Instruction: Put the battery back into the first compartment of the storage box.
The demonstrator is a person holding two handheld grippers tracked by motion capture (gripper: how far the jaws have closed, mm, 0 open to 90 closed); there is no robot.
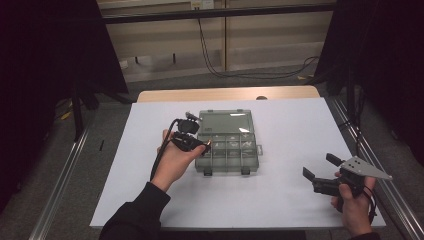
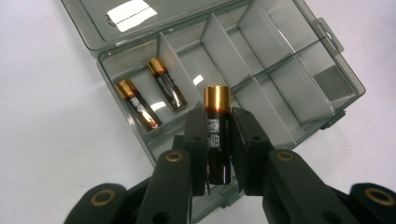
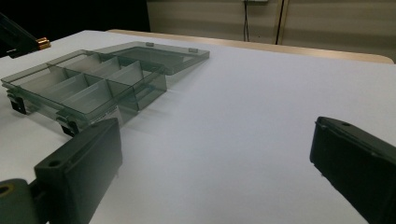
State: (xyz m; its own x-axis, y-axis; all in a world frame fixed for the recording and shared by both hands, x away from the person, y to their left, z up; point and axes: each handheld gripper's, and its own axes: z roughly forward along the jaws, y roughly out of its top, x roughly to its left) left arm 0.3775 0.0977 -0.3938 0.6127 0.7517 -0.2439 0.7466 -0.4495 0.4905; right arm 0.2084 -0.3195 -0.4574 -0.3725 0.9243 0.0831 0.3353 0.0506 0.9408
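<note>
Black jaws of my left gripper (image 2: 219, 140) are clamped on a battery (image 2: 218, 135), one pad on each side of its dark body, with the copper-coloured end sticking up past the pads. From the left gripper view I see that battery hanging over the near edge of the smoky clear plastic organiser box (image 2: 299, 107), whose lid lies folded back flat. Two more batteries (image 2: 152, 95) lie side by side in the box's corner compartment, slanted, copper ends away from me; the compartments next to it look bare apart from a dark patch in the far one. In the high view my left gripper (image 1: 204, 145) sits at the left edge of the box (image 1: 227, 150), which rests around the middle of the white-covered desk (image 1: 290, 130). My right gripper (image 1: 320, 167) is well apart from it, near the desk's right front edge, jaws standing wide apart with nothing between them, pointing roughly toward the box.
</note>
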